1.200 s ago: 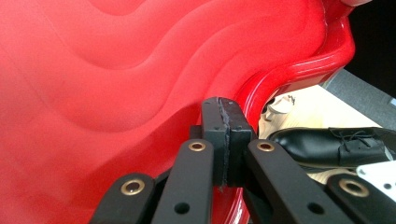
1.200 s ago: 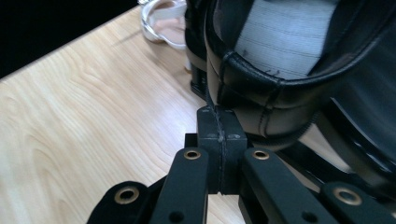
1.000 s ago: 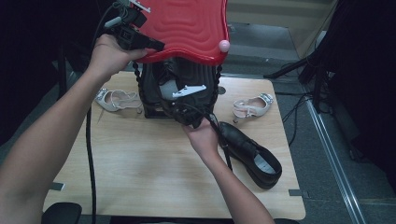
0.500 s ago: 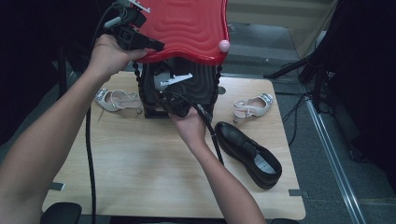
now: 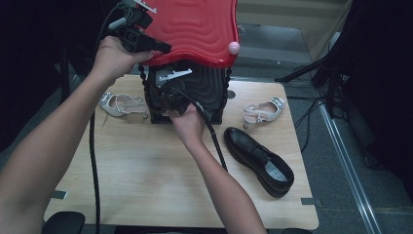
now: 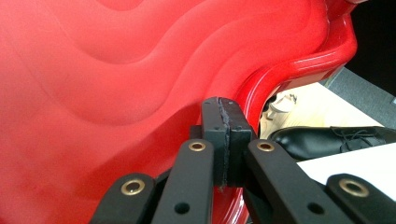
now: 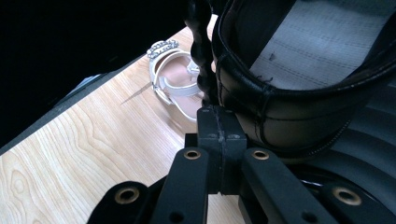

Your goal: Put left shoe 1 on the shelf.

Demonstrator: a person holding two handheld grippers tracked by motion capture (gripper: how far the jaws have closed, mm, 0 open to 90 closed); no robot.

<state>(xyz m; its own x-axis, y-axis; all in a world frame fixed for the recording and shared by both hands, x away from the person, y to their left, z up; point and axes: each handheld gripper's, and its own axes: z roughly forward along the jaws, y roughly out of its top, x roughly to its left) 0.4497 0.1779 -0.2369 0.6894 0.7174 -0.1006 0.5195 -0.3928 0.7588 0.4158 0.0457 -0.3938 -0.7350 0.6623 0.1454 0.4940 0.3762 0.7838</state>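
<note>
At the red lid (image 5: 195, 29), left claw (image 6: 223, 114) seems fully shut; right claw (image 7: 219, 126), empty, shut beside the black case (image 5: 204, 90).

Bare tabletop (image 5: 146, 180) beside black shoe (image 5: 258, 161)

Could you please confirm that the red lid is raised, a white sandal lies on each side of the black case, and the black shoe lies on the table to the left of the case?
Not quite: the black shoe lies on the table to the right of the black case, not the left, as the high view shows. The red lid is raised, with the left sandal and right sandal flanking the case.
</note>
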